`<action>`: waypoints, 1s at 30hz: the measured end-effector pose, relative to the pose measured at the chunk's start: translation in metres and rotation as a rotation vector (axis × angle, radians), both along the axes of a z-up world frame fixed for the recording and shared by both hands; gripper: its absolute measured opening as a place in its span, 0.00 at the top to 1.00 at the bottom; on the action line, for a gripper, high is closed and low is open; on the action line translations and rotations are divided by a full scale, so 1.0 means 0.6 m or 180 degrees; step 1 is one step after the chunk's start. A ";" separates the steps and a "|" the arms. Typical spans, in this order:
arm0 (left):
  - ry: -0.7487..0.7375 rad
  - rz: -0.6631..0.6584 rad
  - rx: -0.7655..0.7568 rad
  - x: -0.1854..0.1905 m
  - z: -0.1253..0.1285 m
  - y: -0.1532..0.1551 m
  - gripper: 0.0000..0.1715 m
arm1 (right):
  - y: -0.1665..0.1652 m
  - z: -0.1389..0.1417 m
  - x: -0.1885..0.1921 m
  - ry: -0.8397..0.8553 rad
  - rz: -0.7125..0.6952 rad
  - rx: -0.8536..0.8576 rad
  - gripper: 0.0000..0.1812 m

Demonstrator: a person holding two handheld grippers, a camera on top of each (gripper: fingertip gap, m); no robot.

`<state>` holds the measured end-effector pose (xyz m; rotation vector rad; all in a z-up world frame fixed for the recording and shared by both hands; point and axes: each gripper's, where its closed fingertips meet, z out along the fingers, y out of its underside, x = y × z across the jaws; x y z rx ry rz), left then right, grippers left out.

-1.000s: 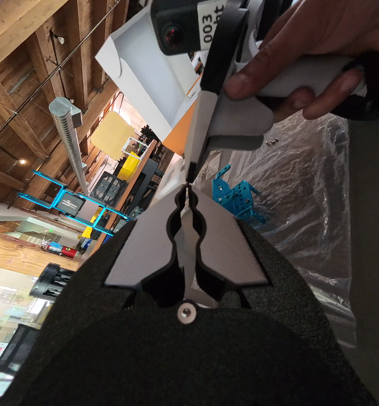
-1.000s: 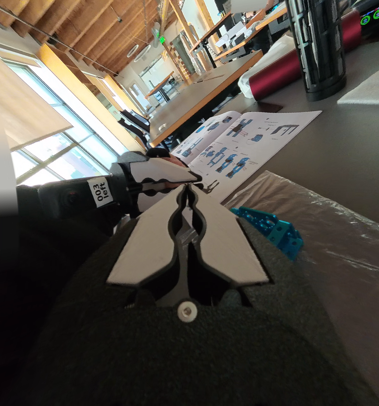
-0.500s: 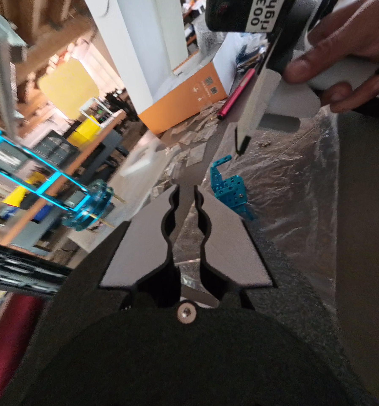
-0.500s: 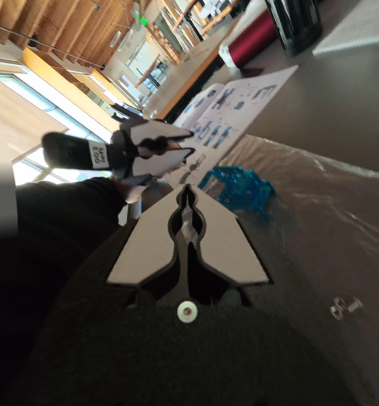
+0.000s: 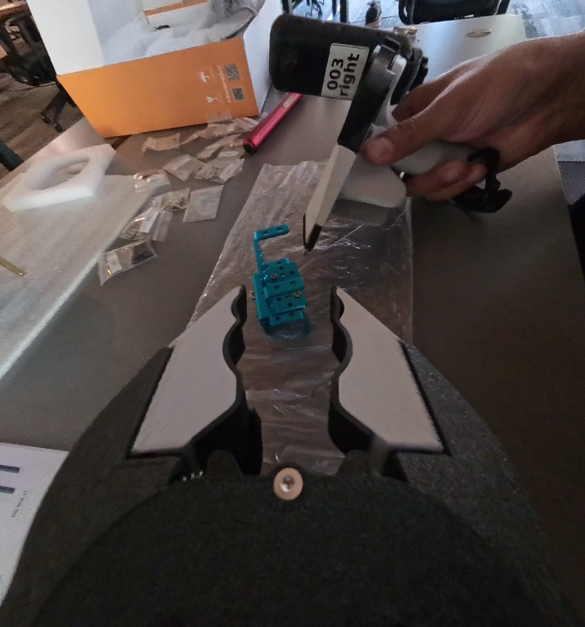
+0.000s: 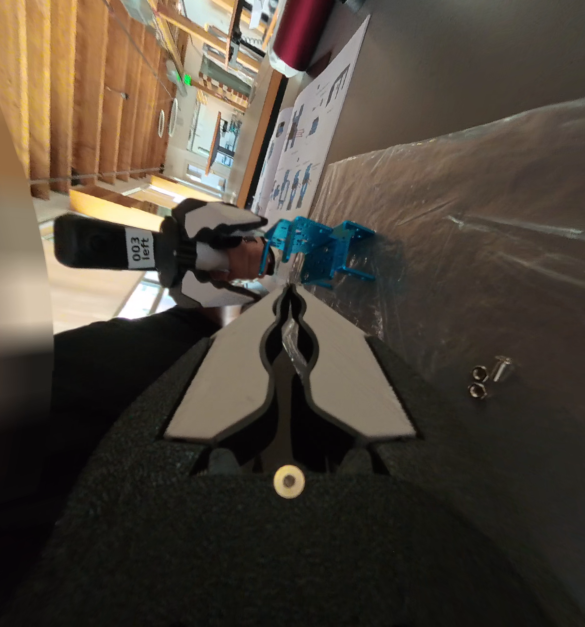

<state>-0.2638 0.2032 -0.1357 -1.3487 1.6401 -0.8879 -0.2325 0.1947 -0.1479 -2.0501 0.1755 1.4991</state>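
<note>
A blue perforated metal bracket assembly [image 5: 279, 298] lies on a clear plastic sheet [image 5: 359, 271] on the grey table. My left gripper [image 5: 288, 294] is open and empty, its fingertips on either side of the near end of the assembly, not touching it. My right gripper [image 6: 289, 288] is shut; in the left wrist view [image 5: 308, 241] its tip points down at the sheet just beyond the assembly. Whether it pinches anything small I cannot tell. In the right wrist view the assembly [image 6: 318, 247] lies ahead, with the open left gripper [image 6: 263, 259] behind it.
Two nuts and a screw [image 6: 487, 376] lie on the sheet right of my right gripper. An orange box [image 5: 162, 88], small hardware bags [image 5: 168, 190], a white foam piece [image 5: 56, 179] and a pink tool [image 5: 270, 122] lie at the far left. An open instruction booklet [image 6: 304, 146] lies beyond the sheet.
The two grippers' tips met in the air a second ago; they have parted. My left gripper opened and swung down over the blue assembly. My right gripper stayed shut and dropped toward the sheet.
</note>
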 end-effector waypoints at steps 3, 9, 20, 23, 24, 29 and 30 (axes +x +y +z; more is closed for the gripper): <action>0.0049 0.0042 -0.0016 0.005 -0.006 0.002 0.73 | 0.007 -0.003 0.007 0.0064 -0.0146 -0.0096 1.00; 0.0112 0.0082 -0.0035 0.010 -0.013 0.006 0.77 | 0.009 0.001 -0.005 0.0397 -0.0330 -0.0303 1.00; 0.0100 0.0086 -0.0242 0.010 -0.013 0.013 0.81 | 0.019 -0.013 -0.005 0.0409 -0.0543 -0.0553 1.00; 0.0102 0.0070 -0.0219 0.010 -0.013 0.011 0.82 | 0.022 -0.014 0.000 0.0398 -0.0615 -0.0583 1.00; 0.0105 0.0071 -0.0208 0.010 -0.014 0.010 0.82 | 0.022 -0.017 0.000 0.0373 -0.0587 -0.0611 1.00; 0.0119 0.0058 -0.0195 0.010 -0.015 0.009 0.82 | 0.018 -0.020 -0.003 0.0294 -0.0537 -0.0650 1.00; 0.0118 0.0057 -0.0198 0.010 -0.015 0.009 0.82 | 0.018 -0.020 -0.004 0.0280 -0.0526 -0.0649 1.00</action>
